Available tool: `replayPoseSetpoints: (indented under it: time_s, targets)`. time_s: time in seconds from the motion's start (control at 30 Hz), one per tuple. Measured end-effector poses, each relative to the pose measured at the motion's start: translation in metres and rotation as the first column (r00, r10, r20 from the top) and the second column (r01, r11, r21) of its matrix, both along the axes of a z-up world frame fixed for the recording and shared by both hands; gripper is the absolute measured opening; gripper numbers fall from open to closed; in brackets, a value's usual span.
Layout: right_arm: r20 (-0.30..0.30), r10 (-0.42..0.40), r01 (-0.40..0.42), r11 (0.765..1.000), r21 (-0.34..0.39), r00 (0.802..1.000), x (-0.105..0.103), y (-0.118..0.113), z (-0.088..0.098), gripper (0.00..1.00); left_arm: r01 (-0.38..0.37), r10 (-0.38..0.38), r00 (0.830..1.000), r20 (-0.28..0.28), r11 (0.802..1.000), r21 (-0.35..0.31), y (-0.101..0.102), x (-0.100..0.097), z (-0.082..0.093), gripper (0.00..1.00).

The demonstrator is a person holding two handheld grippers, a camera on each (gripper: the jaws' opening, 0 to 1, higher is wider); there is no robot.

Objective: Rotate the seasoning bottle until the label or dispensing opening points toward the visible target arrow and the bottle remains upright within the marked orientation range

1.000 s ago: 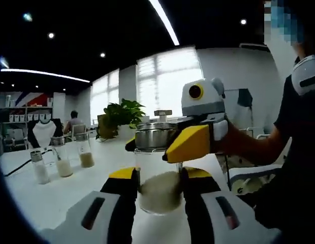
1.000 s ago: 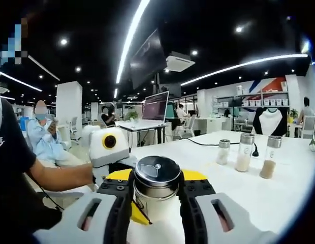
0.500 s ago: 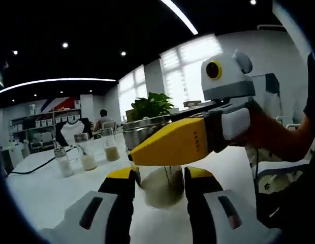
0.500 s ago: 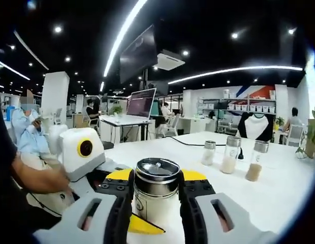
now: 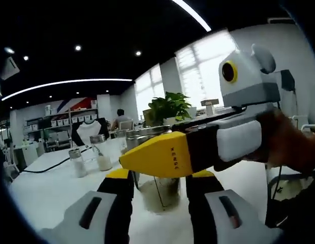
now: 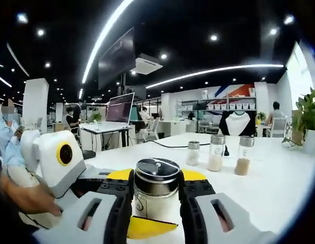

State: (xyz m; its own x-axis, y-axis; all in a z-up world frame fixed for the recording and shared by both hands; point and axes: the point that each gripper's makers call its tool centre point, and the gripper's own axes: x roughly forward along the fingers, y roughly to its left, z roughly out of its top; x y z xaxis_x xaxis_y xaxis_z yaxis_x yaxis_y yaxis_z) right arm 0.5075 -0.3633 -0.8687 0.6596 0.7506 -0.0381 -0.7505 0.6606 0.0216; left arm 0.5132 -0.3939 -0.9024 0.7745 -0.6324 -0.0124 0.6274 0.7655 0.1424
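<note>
White office desk [image 6: 279,188] | seasoning bottle [image 6: 156,195] upright between both grippers | right gripper [image 6: 156,189] closed on its steel cap | left gripper [image 5: 158,185] clamps glass body | step: mid-rotation; no arrow visible | next: small twist, keeping bottle vertical

Bright window glare, ceiling strip lights, fisheye-warped edges

Open-plan office (desks [image 6: 104,129], monitors [image 6: 120,107], shelving [image 6: 226,107])
</note>
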Motion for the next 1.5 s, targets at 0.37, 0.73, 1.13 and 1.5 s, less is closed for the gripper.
replayPoseSetpoints:
  time_s: [0.37, 0.73, 1.13, 1.5]
  targets:
    - [0.024, -0.077, 0.076, 0.996, 0.038, 0.997, 0.004, -0.003, 0.003, 0.32, -0.054, 0.054, 0.999, -0.006, 0.997, -0.046, 0.001, 0.003, 0.002, 0.4]
    - [0.054, -0.123, 0.122, 0.992, 0.016, 0.991, 0.006, -0.002, -0.001, 0.32, -0.076, 0.076, 0.997, 0.012, 0.997, -0.031, 0.003, 0.008, -0.003, 0.37]
    - [0.142, -0.015, 0.015, 1.0, -0.001, 0.99, 0.005, 0.0, 0.009, 0.41, -0.03, 0.03, 1.0, 0.002, 0.998, -0.048, 0.018, 0.016, -0.006, 0.36]
    - [0.188, 0.03, -0.038, 0.998, 0.041, 0.982, -0.011, -0.017, 0.012, 0.44, -0.025, 0.019, 0.998, -0.055, 0.994, -0.108, 0.052, 0.031, -0.012, 0.36]
